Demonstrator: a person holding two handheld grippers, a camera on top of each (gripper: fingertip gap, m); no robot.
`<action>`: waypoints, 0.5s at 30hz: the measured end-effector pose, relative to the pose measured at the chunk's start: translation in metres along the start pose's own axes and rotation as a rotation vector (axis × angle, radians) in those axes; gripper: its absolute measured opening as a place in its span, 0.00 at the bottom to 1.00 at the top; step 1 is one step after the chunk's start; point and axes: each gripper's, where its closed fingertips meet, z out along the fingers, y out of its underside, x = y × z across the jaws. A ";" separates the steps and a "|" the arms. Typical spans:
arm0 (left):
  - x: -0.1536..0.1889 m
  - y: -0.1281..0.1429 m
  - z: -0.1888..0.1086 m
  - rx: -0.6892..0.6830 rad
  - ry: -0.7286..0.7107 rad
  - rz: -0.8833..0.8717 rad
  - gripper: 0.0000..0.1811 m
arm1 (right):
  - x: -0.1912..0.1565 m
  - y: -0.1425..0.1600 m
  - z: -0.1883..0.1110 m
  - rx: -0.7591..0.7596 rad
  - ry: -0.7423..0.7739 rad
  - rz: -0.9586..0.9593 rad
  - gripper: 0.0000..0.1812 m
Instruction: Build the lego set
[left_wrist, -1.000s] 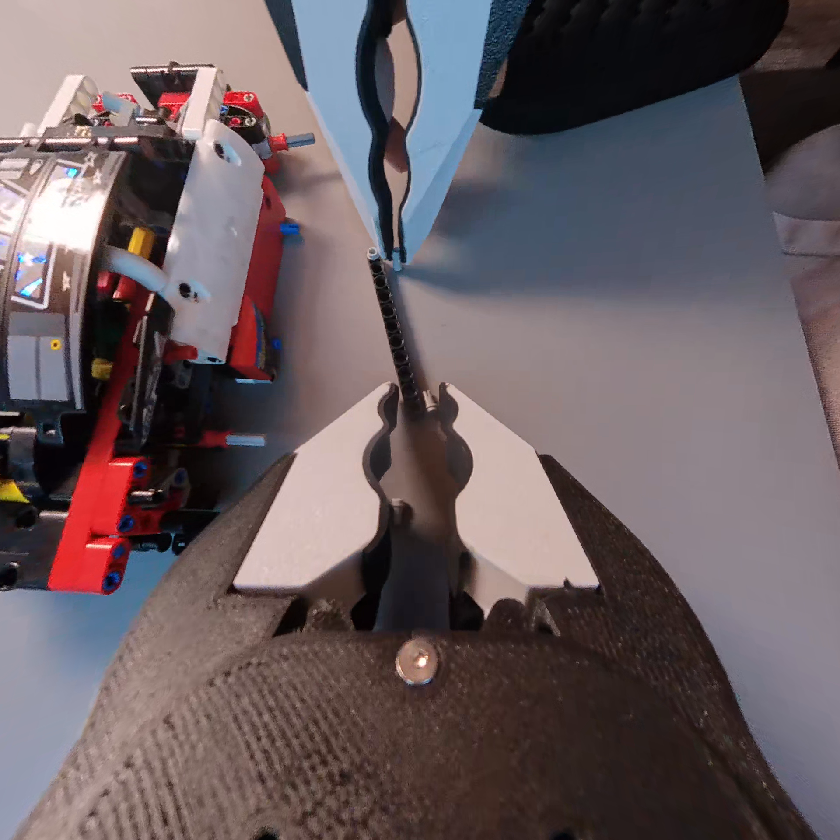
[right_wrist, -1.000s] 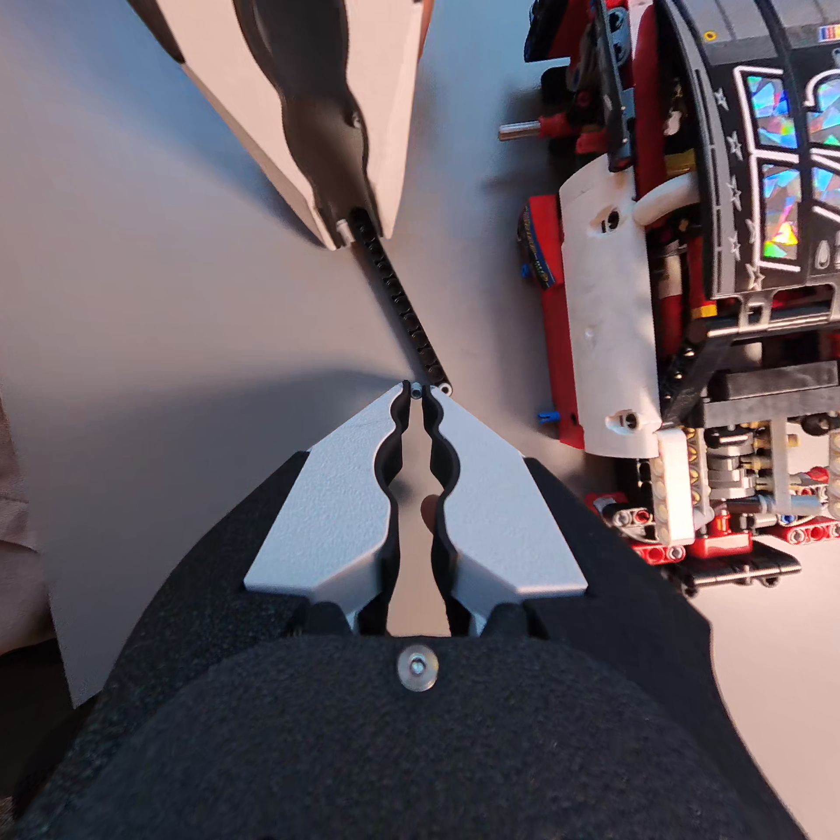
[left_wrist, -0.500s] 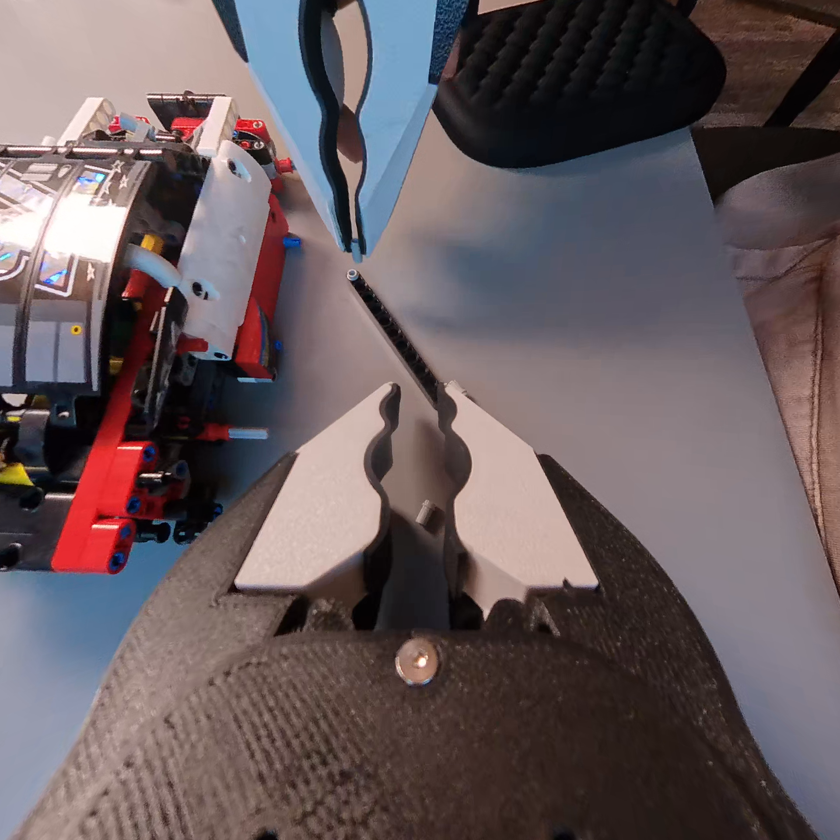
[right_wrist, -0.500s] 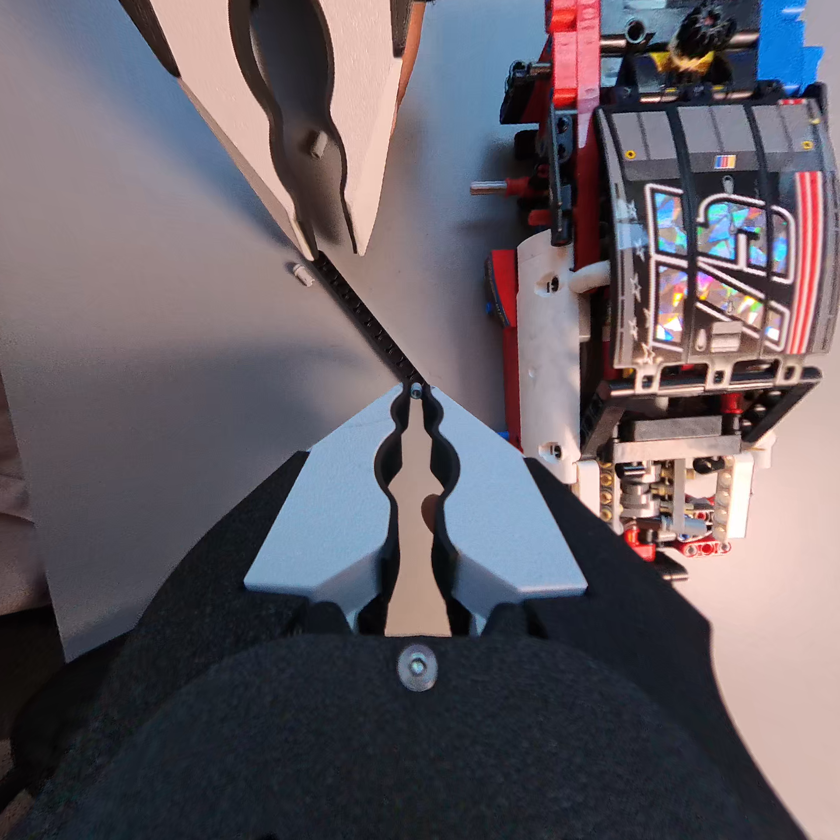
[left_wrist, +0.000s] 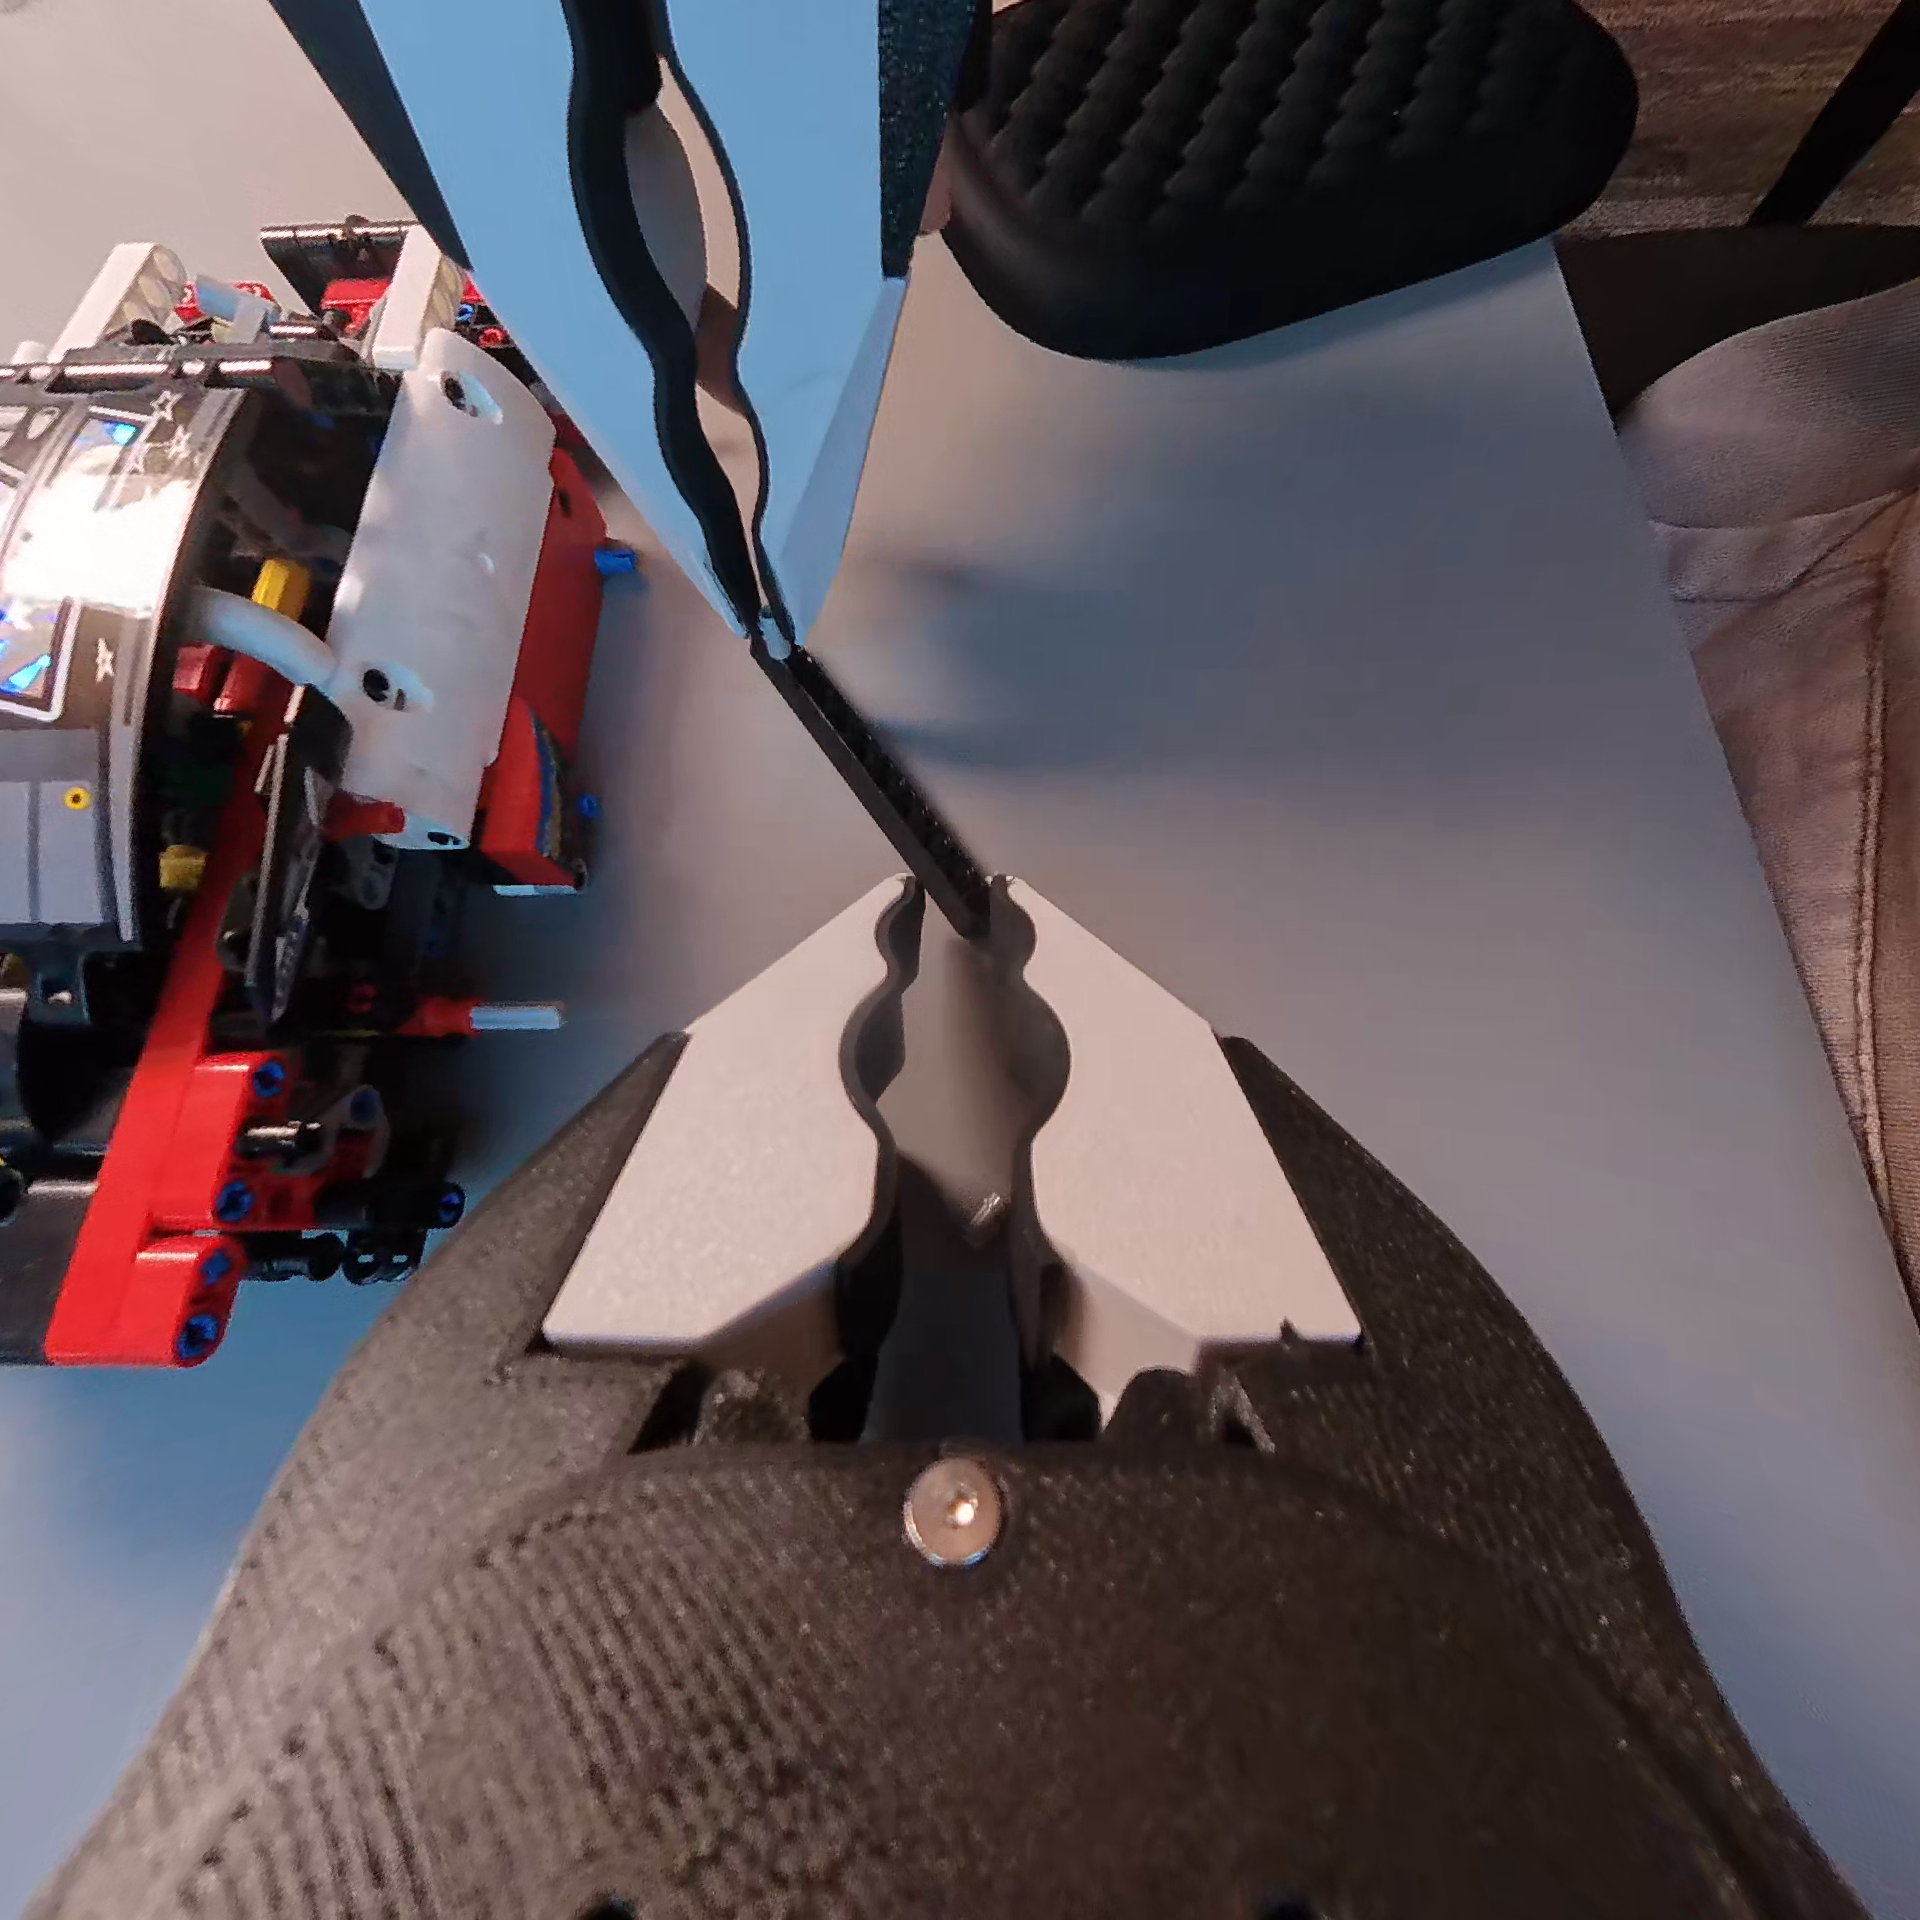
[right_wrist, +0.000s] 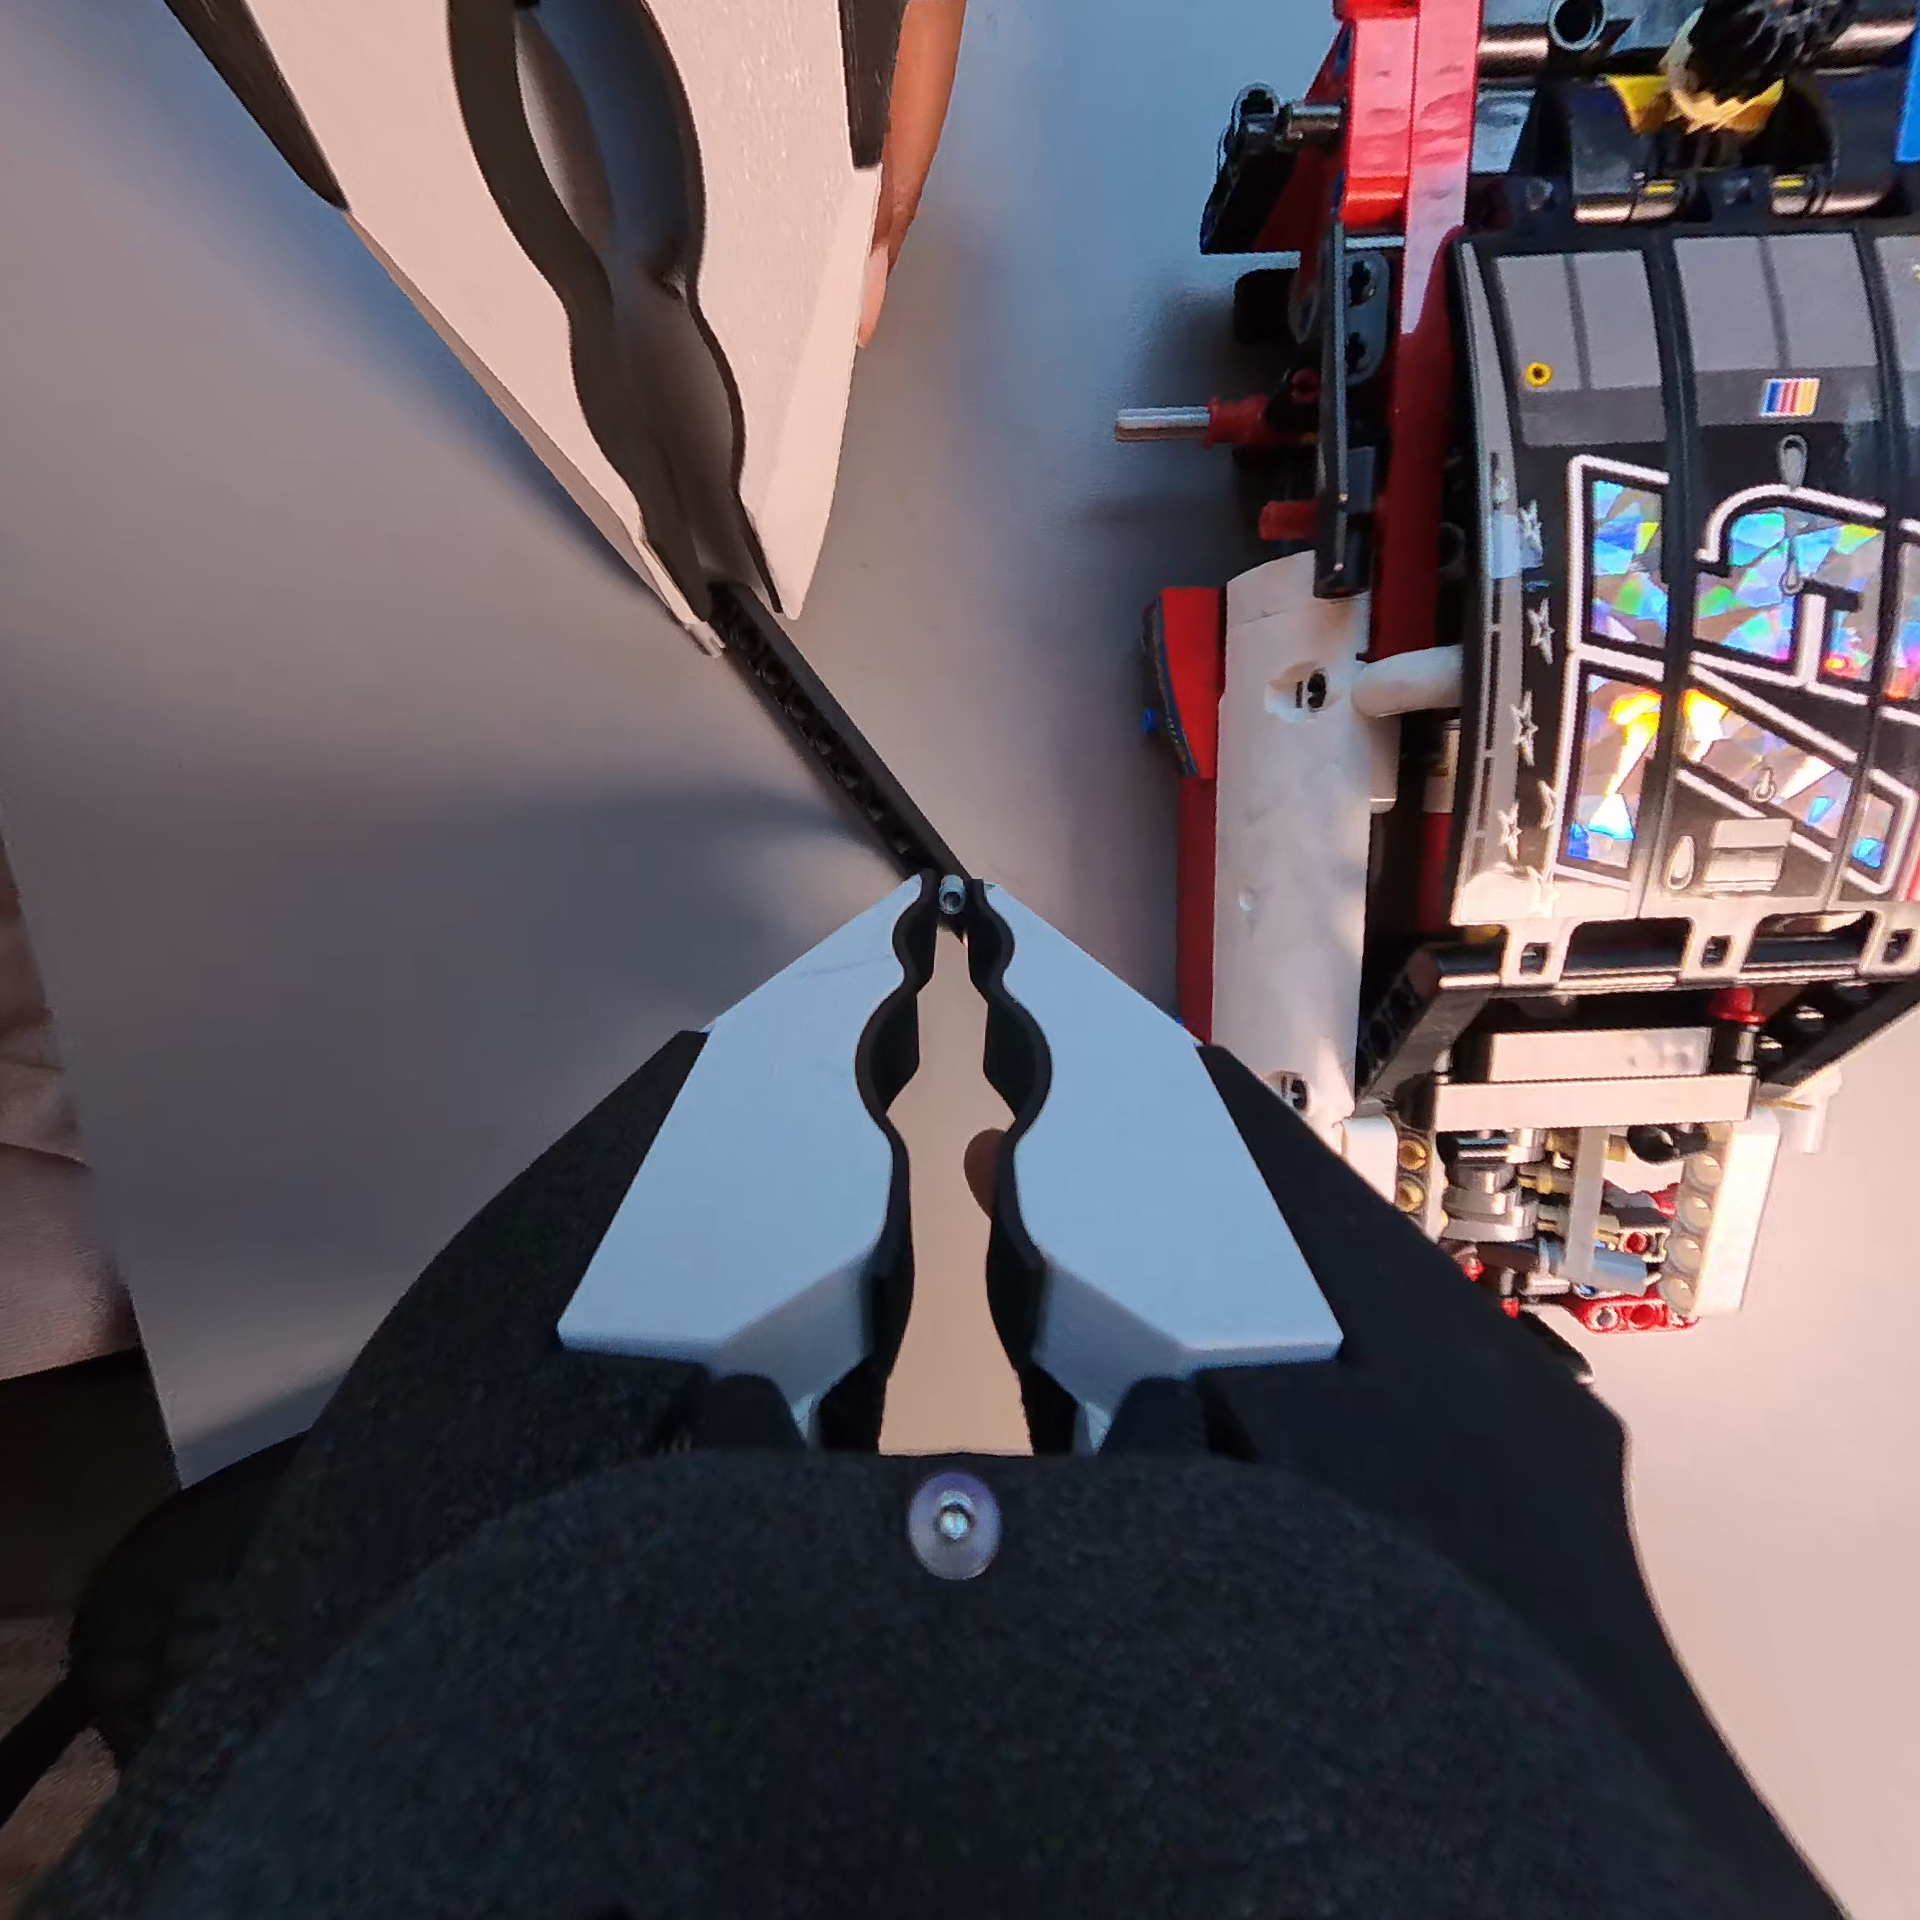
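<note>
A long black beam with holes (left_wrist: 873, 774) spans the gap between my two grippers above the grey table (left_wrist: 1299, 779). My left gripper (left_wrist: 956, 894) is shut on its near end. My right gripper (right_wrist: 951, 896) is shut on a small grey pin (right_wrist: 948, 894), pressed against the beam's (right_wrist: 831, 743) other end. Each gripper shows in the other's view, the right (left_wrist: 767, 621) and the left (right_wrist: 732, 603). The partly built car (left_wrist: 312, 779), red, white and black with shiny stickers (right_wrist: 1683, 727), lies beside the beam. A loose grey pin (left_wrist: 984, 1205) lies under my left jaws.
A black mesh chair seat (left_wrist: 1299, 156) and a fabric cushion (left_wrist: 1818, 831) lie past the table's edge. A grey axle (right_wrist: 1158, 424) sticks out of the car's side toward the beam. A person's finger (right_wrist: 883, 208) shows behind the left gripper. Spacing between my two grippers at the tips: around 6 centimetres. My left gripper's tips are some 7 centimetres from the grey axle (right_wrist: 1158, 424).
The right gripper, a short gap from the beam's end half a second ago, now meets it with the pin. The left jaws have narrowed onto the beam.
</note>
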 end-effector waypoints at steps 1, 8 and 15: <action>0.000 0.000 0.000 0.000 -0.001 0.000 0.06 | -0.001 0.000 0.000 -0.001 -0.002 -0.003 0.02; -0.001 0.000 -0.001 0.007 0.000 -0.013 0.06 | -0.003 -0.002 0.002 0.004 -0.006 -0.002 0.01; 0.000 0.000 -0.001 0.004 0.003 -0.007 0.05 | -0.003 -0.002 0.006 -0.004 -0.011 -0.002 0.01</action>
